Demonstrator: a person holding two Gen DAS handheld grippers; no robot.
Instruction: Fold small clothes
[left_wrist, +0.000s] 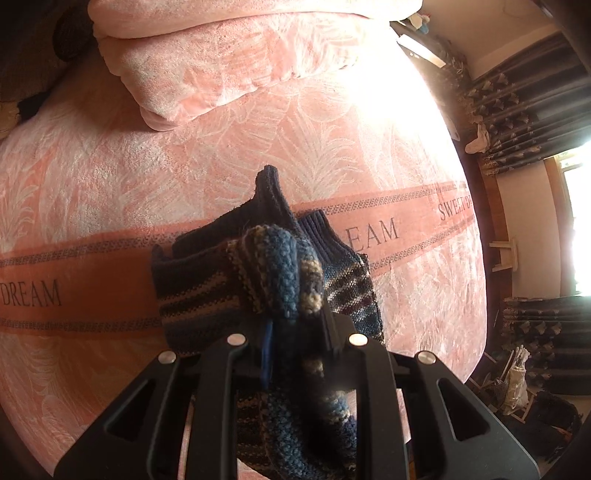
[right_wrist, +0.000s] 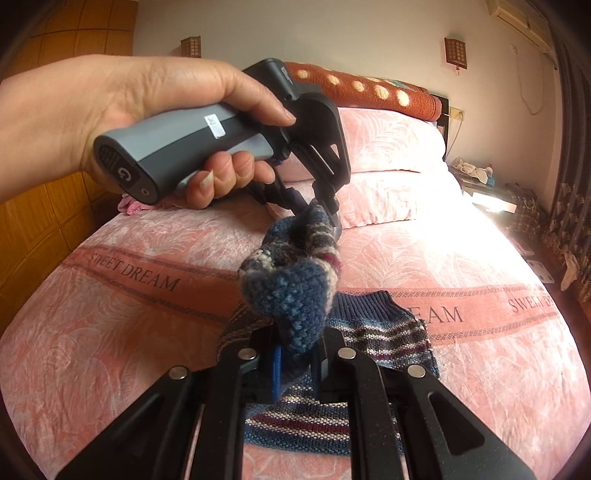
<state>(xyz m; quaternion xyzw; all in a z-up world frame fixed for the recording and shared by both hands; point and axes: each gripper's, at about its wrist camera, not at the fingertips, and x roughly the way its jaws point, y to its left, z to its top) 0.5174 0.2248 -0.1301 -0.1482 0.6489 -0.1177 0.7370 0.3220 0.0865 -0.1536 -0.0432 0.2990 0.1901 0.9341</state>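
Note:
A small knitted sweater (left_wrist: 199, 280), blue with dark red and cream stripes, lies on the pink bedspread (left_wrist: 110, 184). My left gripper (left_wrist: 295, 325) is shut on a bunched fold of it, lifted off the bed. In the right wrist view a hand (right_wrist: 129, 107) holds the left gripper (right_wrist: 319, 212) above the bed. A twisted roll of knit (right_wrist: 291, 295) runs from it down to my right gripper (right_wrist: 299, 354), which is shut on the roll's near end. The rest of the sweater (right_wrist: 384, 332) lies flat beneath, ribbed hem pointing away.
Folded pink bedding (right_wrist: 388, 177) and an orange dotted blanket (right_wrist: 369, 88) lie at the head of the bed. A nightstand (right_wrist: 491, 195) and dark curtains (left_wrist: 535, 110) stand on the right, wooden cabinets (right_wrist: 44, 229) on the left. A small stool (left_wrist: 504, 254) stands on the floor.

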